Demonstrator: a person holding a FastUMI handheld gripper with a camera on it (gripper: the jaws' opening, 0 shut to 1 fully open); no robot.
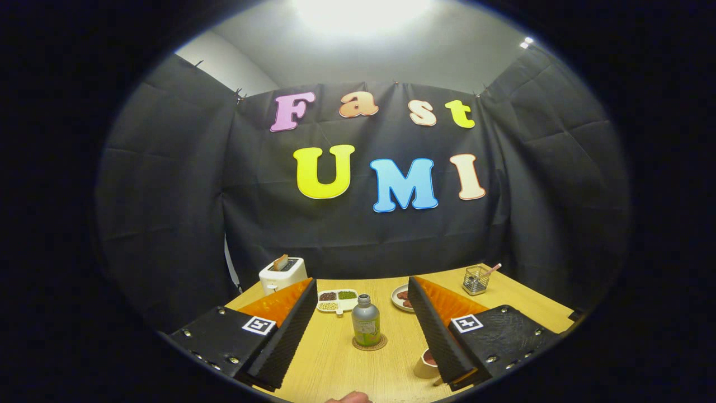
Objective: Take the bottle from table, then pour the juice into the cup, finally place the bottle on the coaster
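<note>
A small bottle with a grey cap and a green label stands upright on a round brown coaster on the wooden table. My gripper is open, its two fingers spread wide, and the bottle stands between them a little ahead, touching neither. A pale cup with dark liquid inside sits by the right finger, partly hidden behind it.
A white toaster with a slice in it stands at the back left. A divided dish of beans, a small plate with brown pieces and a wire holder sit along the back. A fingertip shows at the table's near edge.
</note>
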